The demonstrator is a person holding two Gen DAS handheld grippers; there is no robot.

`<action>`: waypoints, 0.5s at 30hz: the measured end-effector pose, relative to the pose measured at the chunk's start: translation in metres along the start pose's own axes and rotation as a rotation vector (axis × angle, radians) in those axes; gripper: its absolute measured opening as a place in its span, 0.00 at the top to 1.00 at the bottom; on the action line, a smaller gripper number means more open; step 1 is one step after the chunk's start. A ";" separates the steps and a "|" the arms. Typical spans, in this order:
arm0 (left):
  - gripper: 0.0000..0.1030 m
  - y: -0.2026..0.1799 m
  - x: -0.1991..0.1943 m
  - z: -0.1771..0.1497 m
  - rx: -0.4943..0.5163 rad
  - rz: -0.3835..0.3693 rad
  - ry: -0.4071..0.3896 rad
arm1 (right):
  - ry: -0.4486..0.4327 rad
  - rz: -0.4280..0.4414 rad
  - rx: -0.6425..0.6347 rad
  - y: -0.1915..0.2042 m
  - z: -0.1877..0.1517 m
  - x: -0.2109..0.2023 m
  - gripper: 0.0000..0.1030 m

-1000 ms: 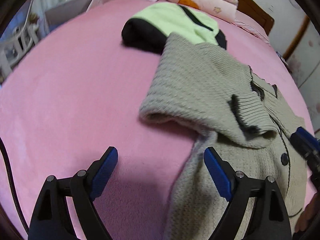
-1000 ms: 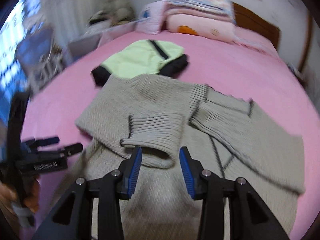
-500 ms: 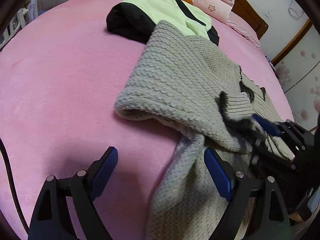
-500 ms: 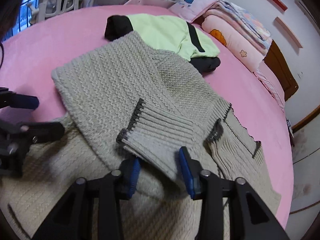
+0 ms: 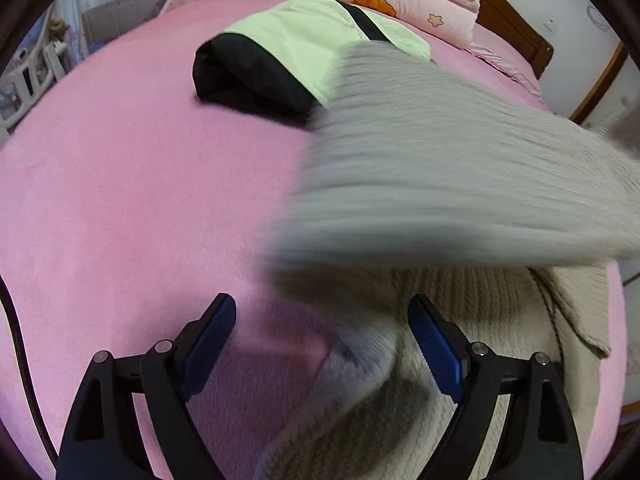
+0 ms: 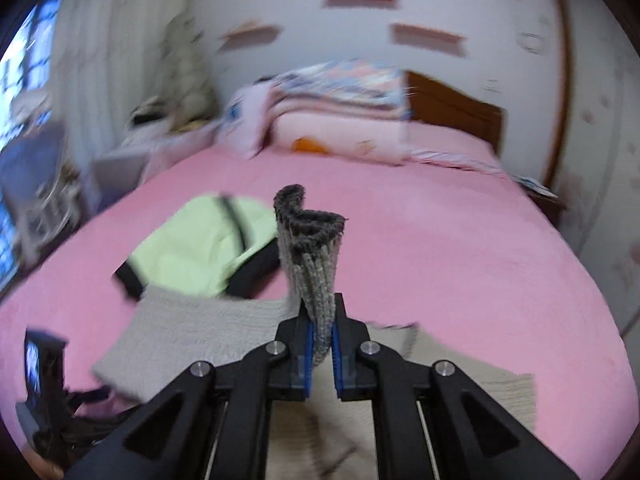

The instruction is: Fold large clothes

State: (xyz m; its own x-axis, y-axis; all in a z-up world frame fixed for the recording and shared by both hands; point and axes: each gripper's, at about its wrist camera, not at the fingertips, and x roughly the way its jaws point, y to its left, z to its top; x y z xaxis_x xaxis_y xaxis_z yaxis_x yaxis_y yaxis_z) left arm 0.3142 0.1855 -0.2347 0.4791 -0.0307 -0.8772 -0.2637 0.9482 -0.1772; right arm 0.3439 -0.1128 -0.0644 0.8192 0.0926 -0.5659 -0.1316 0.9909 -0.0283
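Observation:
A beige knitted cardigan [image 5: 472, 360] lies on the pink bed. Its sleeve [image 5: 440, 168] is lifted off the bed and blurred in the left wrist view. My right gripper [image 6: 321, 344] is shut on the sleeve's ribbed, dark-edged cuff [image 6: 310, 256], which sticks up between the jaws. The rest of the cardigan [image 6: 192, 336] lies below it. My left gripper [image 5: 322, 340] is open and empty, low over the cardigan's left edge where it meets the bed.
A folded green and black garment [image 5: 304, 56] lies further up the bed [image 5: 120, 200], also in the right wrist view [image 6: 192, 248]. Pillows and folded quilts [image 6: 332, 116] are stacked at the wooden headboard [image 6: 456, 116]. White furniture [image 5: 28, 68] stands left of the bed.
My right gripper has closed on the sleeve cuff and lifted it up off the cardigan. The left gripper has stayed open, with the raised sleeve now sweeping across its view.

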 end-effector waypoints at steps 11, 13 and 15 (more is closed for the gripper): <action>0.77 -0.015 0.014 -0.008 0.029 0.040 0.014 | 0.495 -0.023 0.482 -0.151 -0.158 0.107 0.85; 0.77 -0.016 0.010 -0.012 0.046 0.044 0.014 | 0.434 0.054 0.618 -0.168 -0.171 0.099 0.85; 0.76 -0.016 0.009 -0.011 0.068 0.039 0.026 | 0.431 0.075 0.668 -0.175 -0.172 0.095 0.83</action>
State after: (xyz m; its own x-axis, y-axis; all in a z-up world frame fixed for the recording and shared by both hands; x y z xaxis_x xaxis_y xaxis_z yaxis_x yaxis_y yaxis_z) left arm 0.3132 0.1667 -0.2444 0.4475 -0.0011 -0.8943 -0.2233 0.9682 -0.1129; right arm 0.3487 -0.2941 -0.2545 0.5155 0.2503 -0.8195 0.2967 0.8451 0.4447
